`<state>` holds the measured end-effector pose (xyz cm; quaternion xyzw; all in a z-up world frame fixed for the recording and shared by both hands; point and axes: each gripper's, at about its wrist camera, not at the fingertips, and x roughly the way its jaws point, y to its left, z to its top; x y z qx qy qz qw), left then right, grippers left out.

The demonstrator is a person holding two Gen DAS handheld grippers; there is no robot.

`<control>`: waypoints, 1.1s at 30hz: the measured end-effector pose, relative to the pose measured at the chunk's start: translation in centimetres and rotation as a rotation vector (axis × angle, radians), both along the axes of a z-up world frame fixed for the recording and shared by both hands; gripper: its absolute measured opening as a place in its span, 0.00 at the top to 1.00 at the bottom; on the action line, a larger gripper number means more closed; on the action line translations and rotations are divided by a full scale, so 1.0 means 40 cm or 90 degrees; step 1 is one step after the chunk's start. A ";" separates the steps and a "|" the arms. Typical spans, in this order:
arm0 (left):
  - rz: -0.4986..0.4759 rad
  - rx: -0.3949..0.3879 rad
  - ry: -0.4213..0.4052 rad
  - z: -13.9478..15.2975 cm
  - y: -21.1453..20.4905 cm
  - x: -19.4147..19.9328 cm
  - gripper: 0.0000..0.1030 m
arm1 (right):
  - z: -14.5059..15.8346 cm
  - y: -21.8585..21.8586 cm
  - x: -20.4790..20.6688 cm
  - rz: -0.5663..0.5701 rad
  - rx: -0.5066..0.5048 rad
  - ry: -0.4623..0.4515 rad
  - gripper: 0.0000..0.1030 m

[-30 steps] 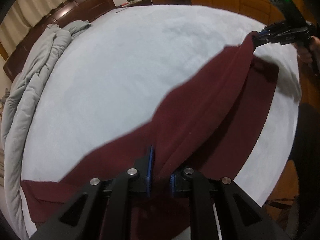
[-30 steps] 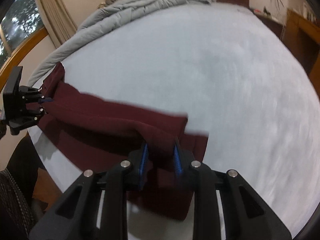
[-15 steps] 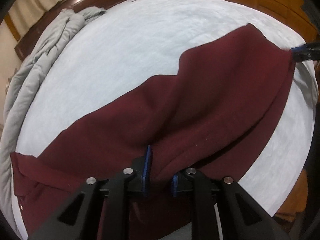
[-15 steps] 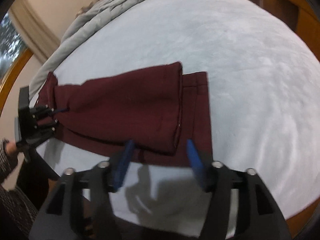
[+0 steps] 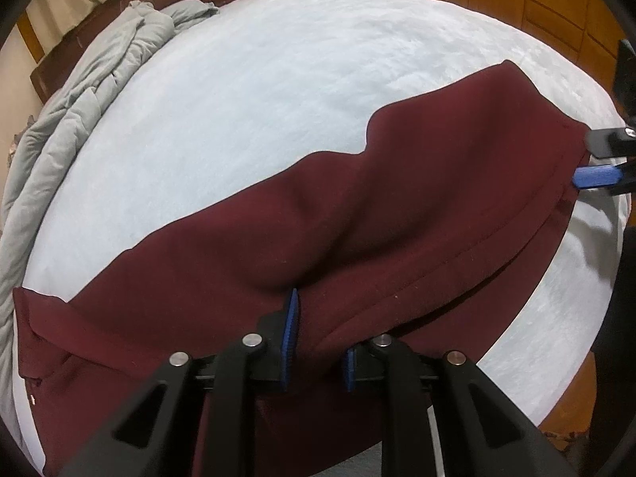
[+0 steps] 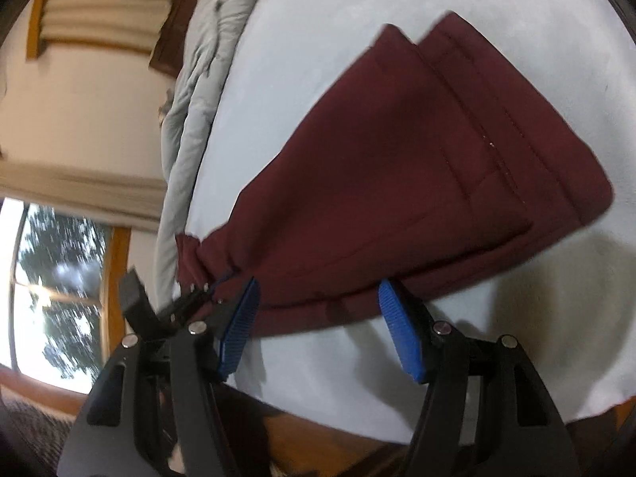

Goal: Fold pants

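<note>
Folding is under way: the dark red pants (image 5: 357,238) lie across the near part of the pale blue bed (image 5: 278,79), doubled so that one leg rests on the other, with the hems toward the right side of the left wrist view. The left tongs (image 5: 318,342) are clamped tight on a pinch of cloth at the near edge, fabric bunched between the blue pads. The right tongs (image 6: 318,330) stand well apart with nothing in them; the near edge of the pants lies just beyond the blue fingertips (image 6: 238,318), and bare sheet shows between them.

To do this step well, I judge the upper leg should be laid so its hem and long edges meet those of the lower one. In the right wrist view the two hems sit a little staggered, so a small tug would square them. A soft ridge runs across the middle of the cloth in the left wrist view. The left grip should let go only once the cloth rests flat, and the ridge is best smoothed outward rather than pressed in.

The waistband runs out of the left wrist view at the lower left, behind the tongs' black frame, so its lie cannot be judged. The right wrist view is tilted and blurred. A grey quilt (image 5: 79,99) is heaped along the bed's far side.
</note>
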<state>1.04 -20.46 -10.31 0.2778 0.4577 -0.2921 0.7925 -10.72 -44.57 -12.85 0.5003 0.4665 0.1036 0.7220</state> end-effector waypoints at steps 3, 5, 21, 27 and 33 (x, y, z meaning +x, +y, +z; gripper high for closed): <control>-0.001 -0.006 0.003 0.000 0.001 0.001 0.82 | -0.015 -0.020 0.019 -0.037 0.021 0.011 0.41; 0.001 -0.013 0.010 0.001 0.004 0.004 0.81 | -0.025 -0.032 0.026 -0.060 0.042 0.010 0.43; 0.004 -0.073 -0.016 0.083 -0.010 -0.046 0.80 | 0.098 -0.097 -0.043 -0.105 -0.072 -0.061 0.89; 0.020 -0.042 0.008 -0.017 -0.029 -0.052 0.78 | -0.054 -0.084 -0.056 -0.089 -0.075 0.077 0.89; 0.025 -0.078 0.044 0.009 -0.016 -0.042 0.44 | 0.028 -0.050 -0.077 -0.079 -0.151 0.068 0.62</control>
